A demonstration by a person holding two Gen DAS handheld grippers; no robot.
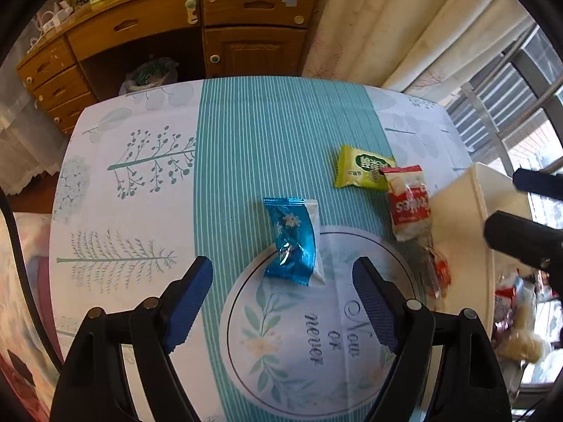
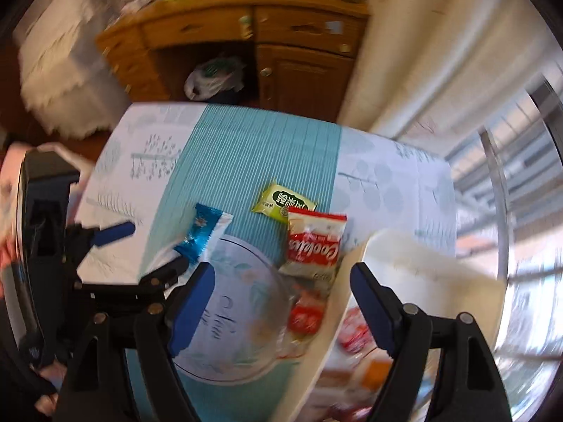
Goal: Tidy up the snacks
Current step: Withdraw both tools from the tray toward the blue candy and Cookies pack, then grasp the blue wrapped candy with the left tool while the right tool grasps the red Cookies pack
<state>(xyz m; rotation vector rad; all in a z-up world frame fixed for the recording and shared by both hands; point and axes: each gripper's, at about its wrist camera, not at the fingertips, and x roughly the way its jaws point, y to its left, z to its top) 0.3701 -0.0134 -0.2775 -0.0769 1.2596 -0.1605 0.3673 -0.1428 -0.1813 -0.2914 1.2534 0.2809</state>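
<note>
We hold our left gripper (image 1: 283, 299) above the table with its jaws spread wide and nothing between them; the blue snack packet (image 1: 292, 241) lies flat on the cloth just ahead of the blue pads (image 1: 188, 302), roughly centred in the gap and touching neither. Our right gripper (image 2: 281, 302) is likewise spread and empty, hanging over the near rim of the white bin (image 2: 432, 263), with the red-and-white cookie packet (image 2: 313, 246) lying just ahead of its fingertips beside that rim. The green snack packet (image 1: 364, 168) sits a little farther back, its corner tucked under or against the cookie packet; we cannot tell which. Another small red wrapper (image 2: 304, 311) lies near the bin's wall, and more wrapped snacks show blurred inside the bin. To the left of the blue packet the cloth is open all the way to the table's edge, while the right side is crowded by the bin. The tablecloth (image 1: 246, 133) is white with tree prints, a teal striped band down the middle and a round floral emblem. Beyond the far edge stand a wooden desk (image 1: 225, 28) with drawers, pale curtains (image 1: 404, 28) and a barred window (image 1: 510, 98).
</note>
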